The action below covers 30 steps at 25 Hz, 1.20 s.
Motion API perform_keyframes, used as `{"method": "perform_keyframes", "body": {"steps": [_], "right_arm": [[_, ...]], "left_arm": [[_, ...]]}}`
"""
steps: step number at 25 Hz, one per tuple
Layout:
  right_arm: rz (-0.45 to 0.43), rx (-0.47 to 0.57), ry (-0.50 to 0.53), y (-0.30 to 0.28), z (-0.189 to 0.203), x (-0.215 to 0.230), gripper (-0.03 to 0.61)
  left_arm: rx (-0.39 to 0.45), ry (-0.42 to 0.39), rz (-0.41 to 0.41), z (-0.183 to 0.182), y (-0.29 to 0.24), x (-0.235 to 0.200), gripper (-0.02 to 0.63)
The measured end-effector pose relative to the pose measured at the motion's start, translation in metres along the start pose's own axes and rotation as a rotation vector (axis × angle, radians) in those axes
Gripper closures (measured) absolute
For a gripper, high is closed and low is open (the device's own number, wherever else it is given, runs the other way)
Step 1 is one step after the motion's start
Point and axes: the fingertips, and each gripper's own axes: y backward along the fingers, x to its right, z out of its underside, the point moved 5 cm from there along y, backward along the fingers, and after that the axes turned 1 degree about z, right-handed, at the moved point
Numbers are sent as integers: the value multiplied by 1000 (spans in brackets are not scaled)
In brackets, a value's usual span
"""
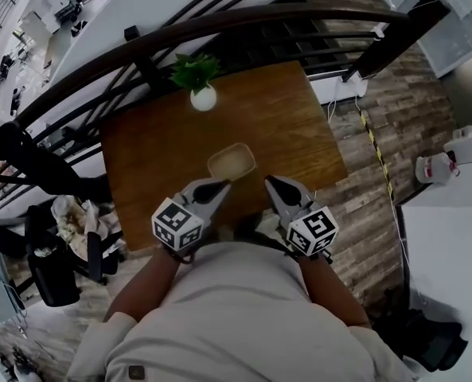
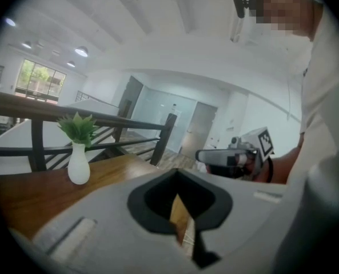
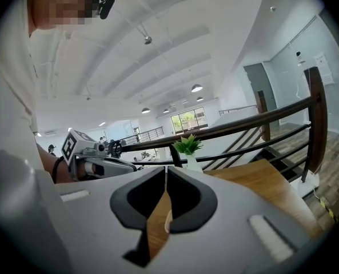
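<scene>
**Left gripper [image 1: 213,188] and right gripper [image 1: 275,184]: jaws closed, nothing held**

Left gripper: the left gripper view shows both dark pads meeting at their tips. Only a narrow slit of wood shows lower down, and nothing is clamped between the pads. In the head view this tool hangs over the near edge of the wooden table [image 1: 299,126]. Its tips point ahead and slightly to its right.

Container [image 1: 232,163]: this shallow tan tray with rounded corners lies flat on the table. It sits just ahead of the left gripper's tips and a little to their right. From the right gripper it lies ahead and to the left. It is near both grippers and touches neither.

Vase [image 1: 203,99]: this small white vase stands upright with a green plant [image 1: 194,70] in it. It is farther ahead, beyond the container, near the far table edge. A dark railing [image 1: 220,26] runs behind it.

Right gripper: the right gripper view shows the pads pressed together at the tips, with nothing gripped. This tool is level with the left one, well apart from it, and angled slightly to its left.
</scene>
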Motion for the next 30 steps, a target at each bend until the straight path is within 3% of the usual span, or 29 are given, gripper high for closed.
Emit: {"method": "perform_keyframes", "body": {"steps": [11, 21, 30], "right_arm": [[-155, -70, -63, -18, 18, 76, 551], [-206, -153, -71, -58, 48, 103, 534], [-231, -219, -123, -91, 85, 120, 516]], "left_arm": [[-8, 64, -162, 12, -62, -26, 611], [-41, 107, -193, 35, -74, -53, 611], [-123, 143, -192, 65, -91, -82, 611]]}}
